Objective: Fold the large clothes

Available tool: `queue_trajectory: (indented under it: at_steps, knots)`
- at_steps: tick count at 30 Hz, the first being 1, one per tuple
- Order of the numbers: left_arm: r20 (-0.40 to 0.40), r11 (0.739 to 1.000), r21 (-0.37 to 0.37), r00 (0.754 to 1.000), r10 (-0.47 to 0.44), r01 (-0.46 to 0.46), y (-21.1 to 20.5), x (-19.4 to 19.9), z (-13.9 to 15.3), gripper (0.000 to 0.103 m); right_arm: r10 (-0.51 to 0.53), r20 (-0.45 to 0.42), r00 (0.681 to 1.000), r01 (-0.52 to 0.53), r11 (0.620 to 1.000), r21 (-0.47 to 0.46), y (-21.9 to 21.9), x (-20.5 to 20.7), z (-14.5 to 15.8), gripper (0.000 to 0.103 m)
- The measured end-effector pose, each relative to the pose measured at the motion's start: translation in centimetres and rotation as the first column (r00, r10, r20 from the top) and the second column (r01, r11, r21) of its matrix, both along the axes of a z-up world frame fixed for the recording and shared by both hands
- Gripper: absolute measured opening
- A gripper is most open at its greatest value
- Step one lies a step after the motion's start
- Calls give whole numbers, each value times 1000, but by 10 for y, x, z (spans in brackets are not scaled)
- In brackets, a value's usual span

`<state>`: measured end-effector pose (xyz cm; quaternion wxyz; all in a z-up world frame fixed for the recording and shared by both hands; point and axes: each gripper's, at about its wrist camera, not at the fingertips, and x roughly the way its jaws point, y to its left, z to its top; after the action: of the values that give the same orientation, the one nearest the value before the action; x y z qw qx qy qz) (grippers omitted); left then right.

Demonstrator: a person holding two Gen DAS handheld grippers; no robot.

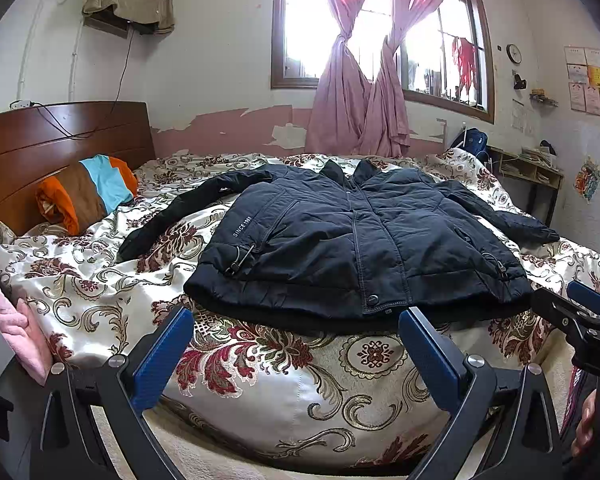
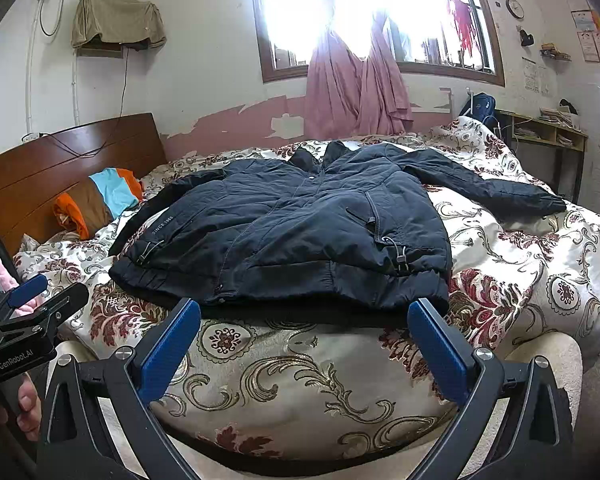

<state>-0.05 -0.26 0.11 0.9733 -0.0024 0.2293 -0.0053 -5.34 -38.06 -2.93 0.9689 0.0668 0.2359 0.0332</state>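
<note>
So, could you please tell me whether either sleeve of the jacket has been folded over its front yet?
No, both sleeves of the jacket lie spread out sideways on the bedspread.

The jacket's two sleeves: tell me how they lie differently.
The left sleeve runs down toward the near edge of the bed, close to the jacket body and bent along its length. The right sleeve sticks out sideways, straighter, with its cuff well clear of the hem. Both lie flat on the floral bedspread, unfolded and dark navy, and neither open tool touches them.
</note>
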Motion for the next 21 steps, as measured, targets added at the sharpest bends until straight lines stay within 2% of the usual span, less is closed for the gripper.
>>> queue_trajectory:
  at_steps: [13,21]
  knots:
    - [1,1000,-5,1000,-3,3,0,-1,2,103,-1,-4,1000,1,1000,3,0,0,-1,102]
    - [-22,999,-21,999,-37,36,-1,2,5,103,-5,-2,1000,5,1000,2,0,3,0,102]
